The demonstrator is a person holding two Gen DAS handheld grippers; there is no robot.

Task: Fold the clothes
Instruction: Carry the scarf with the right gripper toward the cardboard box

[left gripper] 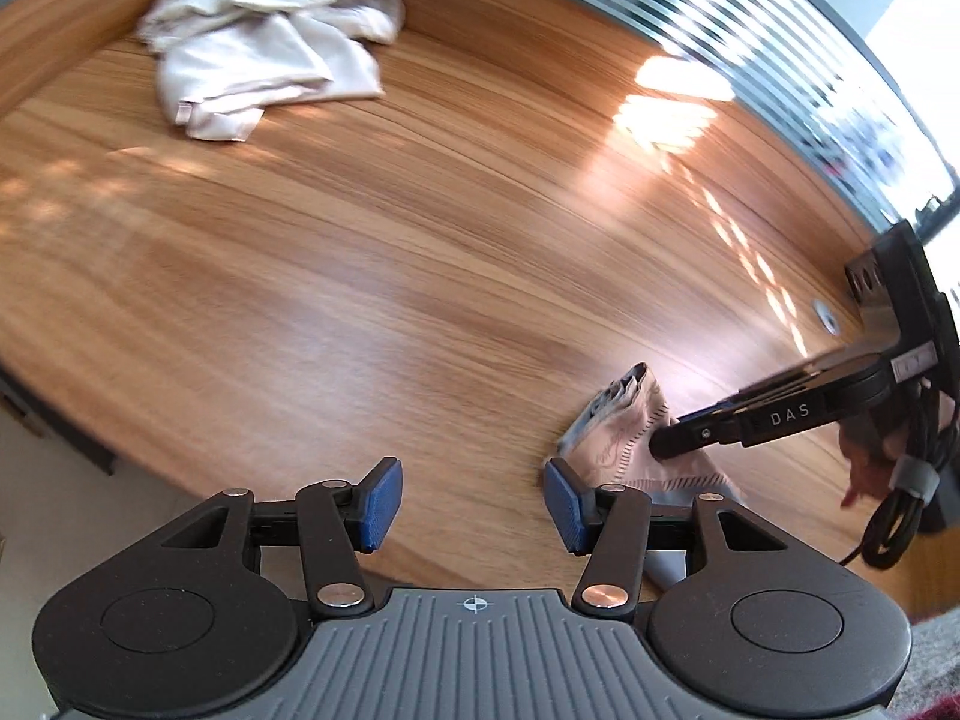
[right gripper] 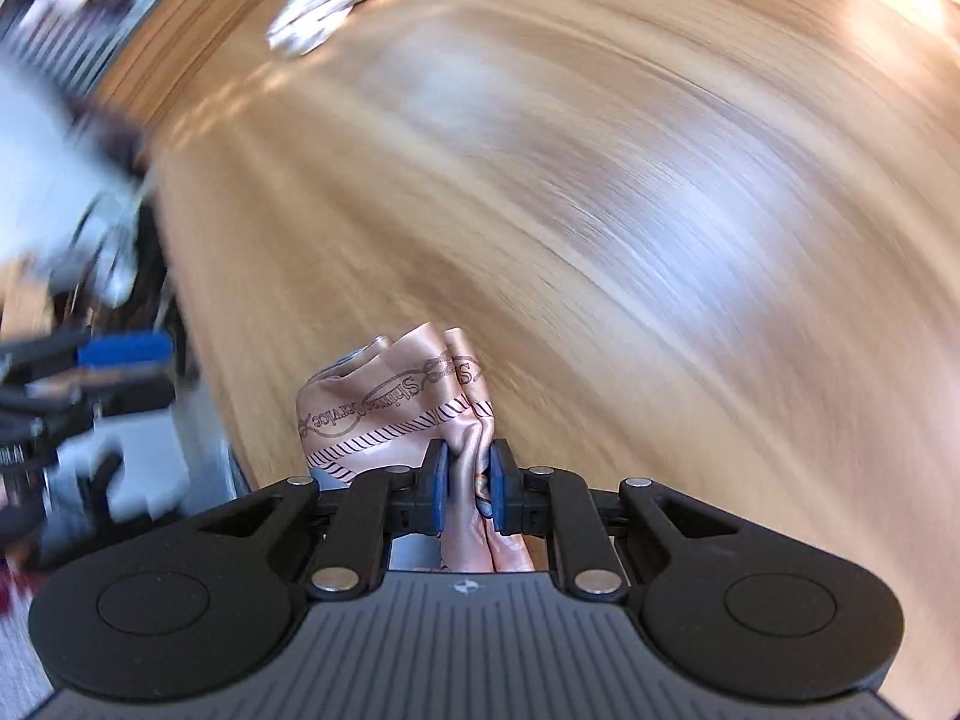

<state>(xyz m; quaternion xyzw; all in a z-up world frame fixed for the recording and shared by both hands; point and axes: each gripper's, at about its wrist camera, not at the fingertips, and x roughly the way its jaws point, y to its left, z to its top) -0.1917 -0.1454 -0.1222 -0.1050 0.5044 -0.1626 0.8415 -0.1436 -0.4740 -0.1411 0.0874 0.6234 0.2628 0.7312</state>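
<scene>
Much bare table (left gripper: 420, 252) ahead; scarf (right gripper: 384, 402) near table edge.

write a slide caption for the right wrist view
Right gripper pinches a bunched pink scarf above a wooden table.

Both fisheye cameras are looking steeply down along their own grippers, close over the wooden bench (left gripper: 420, 252), the two views sharing the pink printed scarf (right gripper: 384, 408) and the crumpled white garment (left gripper: 264, 48) far across.
</scene>
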